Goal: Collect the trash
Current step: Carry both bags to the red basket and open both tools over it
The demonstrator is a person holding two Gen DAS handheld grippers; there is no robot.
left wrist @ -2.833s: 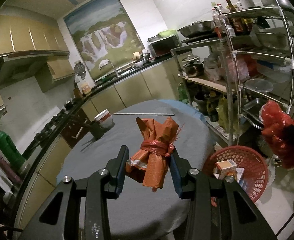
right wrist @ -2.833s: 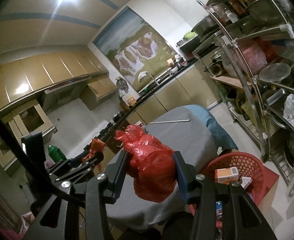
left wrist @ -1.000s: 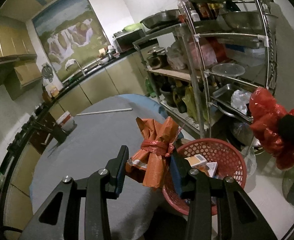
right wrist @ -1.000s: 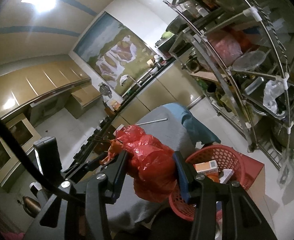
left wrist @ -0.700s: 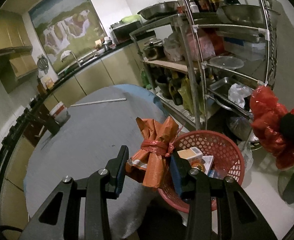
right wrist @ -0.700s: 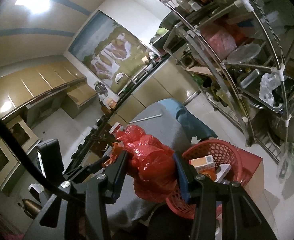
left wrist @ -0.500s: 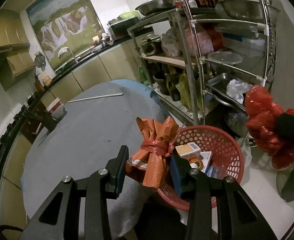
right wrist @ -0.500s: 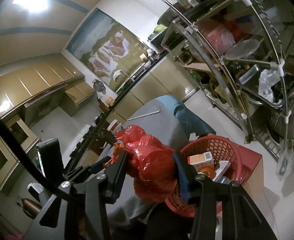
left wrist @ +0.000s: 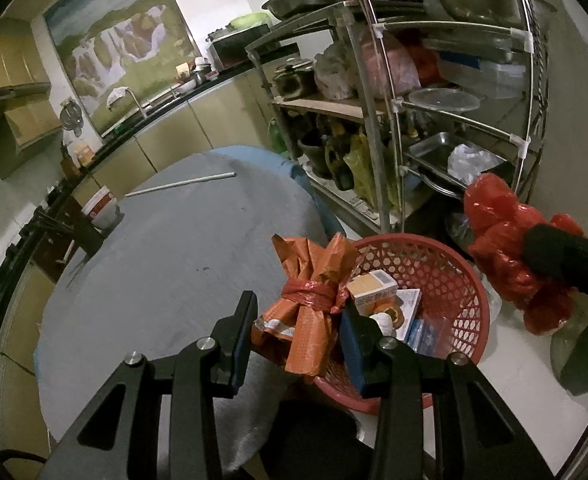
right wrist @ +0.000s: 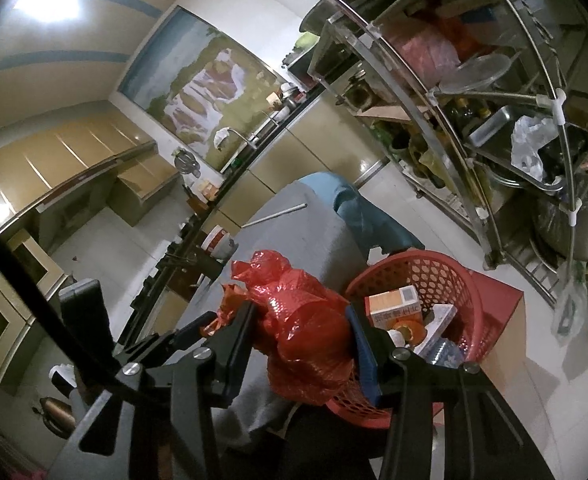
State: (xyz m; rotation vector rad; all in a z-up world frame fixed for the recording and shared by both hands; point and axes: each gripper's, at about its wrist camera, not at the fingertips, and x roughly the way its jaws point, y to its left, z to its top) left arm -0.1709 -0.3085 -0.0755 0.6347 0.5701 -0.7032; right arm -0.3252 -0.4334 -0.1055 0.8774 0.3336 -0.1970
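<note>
Both bundles held above the basket, not yet dropped.

My left gripper (left wrist: 296, 330) has its fingers clamped on the orange wrapper bundle (left wrist: 312, 304), which hangs between them over the near rim of the red basket (left wrist: 460, 280), with the counter (left wrist: 165, 248) just to their left. My right gripper (right wrist: 302, 350) has its fingers closed on the red plastic bag (right wrist: 306, 332), also at the near rim. If I let go now, I judge either bundle could catch the rim and fall to the floor or onto the counter edge. The basket beyond my fingers already holds a small orange box (left wrist: 372, 288), a white carton and other packets.
</note>
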